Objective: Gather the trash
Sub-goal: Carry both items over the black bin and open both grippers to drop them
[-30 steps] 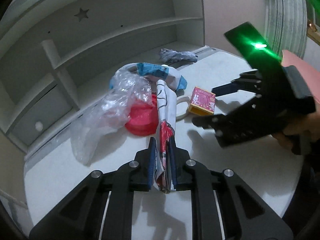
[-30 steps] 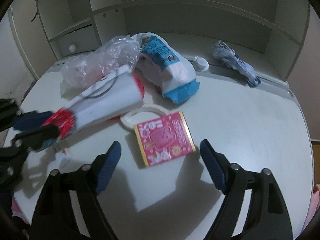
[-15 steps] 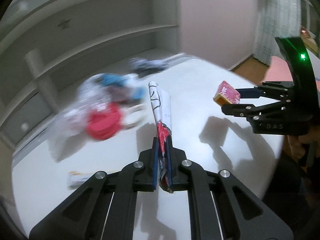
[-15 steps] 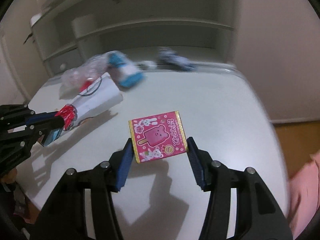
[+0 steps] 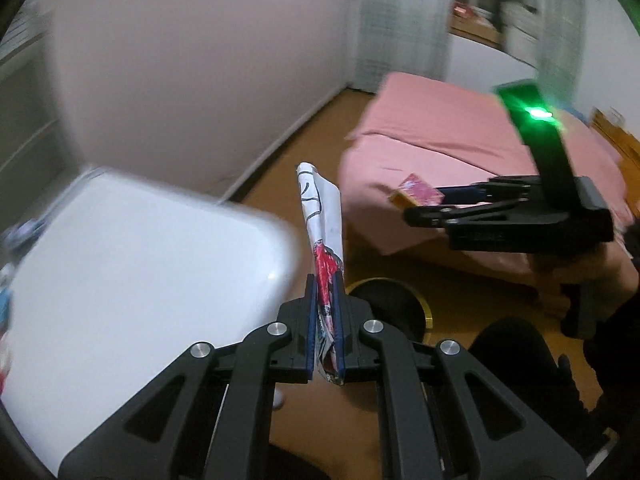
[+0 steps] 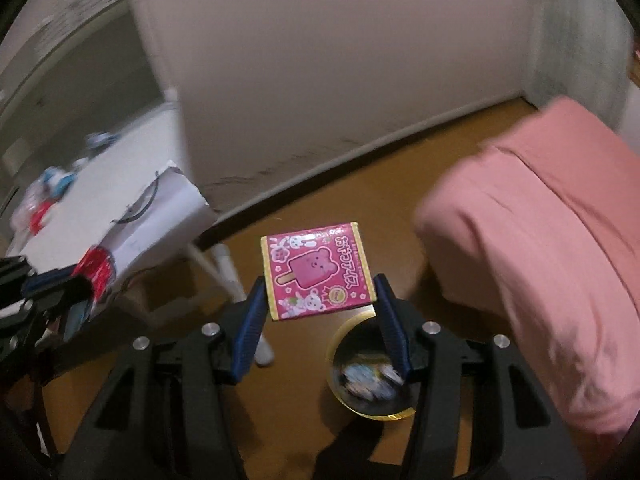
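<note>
You've got both jaws clamped, left gripper (image 5: 325, 334) on the paper wrapper (image 5: 320, 216), right gripper (image 6: 318, 322) on the pink box (image 6: 316, 270), w/ the bin (image 6: 370, 376) at 5 o'clock of the box, so dropping now prob misses its rim.

**Two wrist views looking down over the bin**

Each camera sits just behind its own tool, looking forward and down. The left wrist view looks past the worktop (image 5: 132, 264) corner toward the bin (image 5: 390, 304). The right wrist view looks nearly straight down on the bin (image 6: 370, 380). Both share bin, floor and pink bed (image 6: 552, 248).
</note>
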A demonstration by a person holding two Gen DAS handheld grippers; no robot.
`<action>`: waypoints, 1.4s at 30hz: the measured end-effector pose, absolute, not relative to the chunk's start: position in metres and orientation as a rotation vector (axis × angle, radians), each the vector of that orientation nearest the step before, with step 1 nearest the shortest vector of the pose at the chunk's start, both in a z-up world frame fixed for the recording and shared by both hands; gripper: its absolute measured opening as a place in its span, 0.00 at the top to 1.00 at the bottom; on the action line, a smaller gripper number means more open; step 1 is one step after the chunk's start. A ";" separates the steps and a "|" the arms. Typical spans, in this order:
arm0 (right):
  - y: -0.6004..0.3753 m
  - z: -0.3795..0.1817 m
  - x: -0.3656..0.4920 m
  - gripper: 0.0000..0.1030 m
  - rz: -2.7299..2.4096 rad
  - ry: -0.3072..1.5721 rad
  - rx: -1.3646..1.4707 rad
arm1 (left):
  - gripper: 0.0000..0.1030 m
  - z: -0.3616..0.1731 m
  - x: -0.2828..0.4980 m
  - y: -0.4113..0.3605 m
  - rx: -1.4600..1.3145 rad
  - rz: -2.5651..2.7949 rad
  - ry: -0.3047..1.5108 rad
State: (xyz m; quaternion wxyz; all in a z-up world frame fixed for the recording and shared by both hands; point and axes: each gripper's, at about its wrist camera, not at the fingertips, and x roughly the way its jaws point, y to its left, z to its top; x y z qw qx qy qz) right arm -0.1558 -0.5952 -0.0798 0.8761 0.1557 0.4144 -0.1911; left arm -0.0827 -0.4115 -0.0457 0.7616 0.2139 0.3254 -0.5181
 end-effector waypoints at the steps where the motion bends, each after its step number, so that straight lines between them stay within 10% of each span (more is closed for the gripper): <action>1: -0.609 -0.088 -0.168 0.49 -0.425 0.871 0.351 | 0.94 -0.051 -0.088 -0.422 0.477 -1.146 0.712; 20: -0.708 -0.253 -0.222 0.50 -0.512 1.066 0.636 | 0.94 -0.289 -0.075 -0.578 0.601 -1.133 1.041; 42: -0.704 -0.253 -0.217 0.37 -0.490 1.028 0.654 | 0.92 -0.299 -0.078 -0.574 0.555 -1.135 1.071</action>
